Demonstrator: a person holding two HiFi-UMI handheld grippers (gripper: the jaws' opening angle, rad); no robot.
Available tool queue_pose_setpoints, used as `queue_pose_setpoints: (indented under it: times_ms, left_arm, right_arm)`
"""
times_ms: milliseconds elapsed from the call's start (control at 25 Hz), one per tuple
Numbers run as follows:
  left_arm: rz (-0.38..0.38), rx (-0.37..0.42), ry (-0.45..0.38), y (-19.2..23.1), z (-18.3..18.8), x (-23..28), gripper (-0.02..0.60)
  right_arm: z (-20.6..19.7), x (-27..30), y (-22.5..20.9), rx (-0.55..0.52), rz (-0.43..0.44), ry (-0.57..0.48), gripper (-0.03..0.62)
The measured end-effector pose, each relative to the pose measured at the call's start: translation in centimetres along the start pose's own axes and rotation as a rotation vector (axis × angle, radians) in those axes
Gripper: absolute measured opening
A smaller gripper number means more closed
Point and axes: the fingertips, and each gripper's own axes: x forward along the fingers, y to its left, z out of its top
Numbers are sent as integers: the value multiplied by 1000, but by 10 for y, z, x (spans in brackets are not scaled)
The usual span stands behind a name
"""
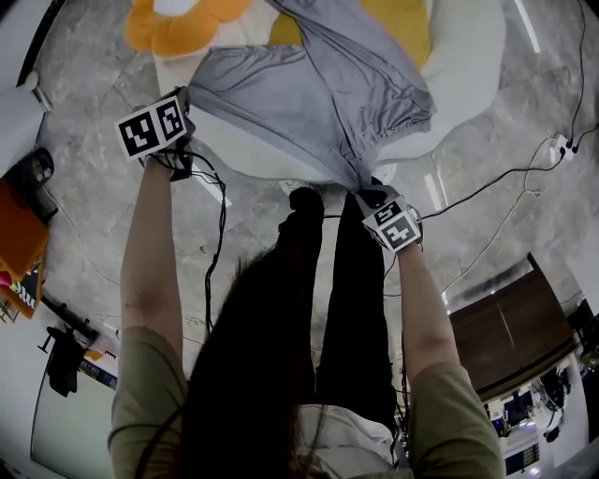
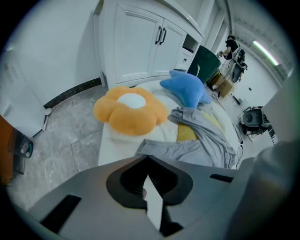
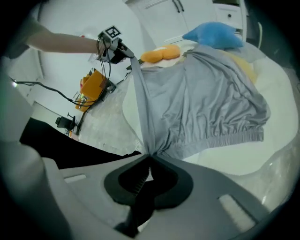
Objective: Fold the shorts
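Shorts (image 1: 309, 103) in thin grey cloth, lifted off the near edge of the white pad (image 1: 468, 75) in the upper middle of the head view, far side draped on the pad; over on the left, the left gripper (image 1: 187, 117) has its jaws pressed together on one corner, and the right gripper view shows that corner pinched at upper left of its frame; the edge runs as a tight strip from there across to the right gripper (image 1: 370, 192), jaws closed on a bunched corner just right of centre.

Handling, as I read it: light, soft, no stiffness at all; it sags and puckers wherever it isn't stretched, so the grip belongs on corners or on the gathered elastic band (image 3: 234, 136), which is the firmest part; a pinch mid-panel would likely just pull up a peak.

Room now: the orange flower cushion (image 1: 178, 28) sits at upper left of the pad, a blue cushion (image 2: 185, 89) farther back, so the flat spot is the pad's near right; the pad edge drops to marble floor (image 1: 84, 75); cables (image 1: 505, 178) trail on the right, worth steering clear of.
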Motion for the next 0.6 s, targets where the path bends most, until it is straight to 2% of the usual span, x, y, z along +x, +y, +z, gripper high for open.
queue_pose_setpoints:
  times_ms: [200,320,600]
  left_arm:
    - [-22,81,-58,-54,74,5,14]
    - [-18,126,-99,-93,118,14,14]
    - [-33,183,-164,-183,182,56,14]
  right_arm:
    - [21,-37,-55,90,18,-111,18]
    - [32,-60,-93,107,6,-166,18]
    - [36,-90,-169,115,-28,-219,18]
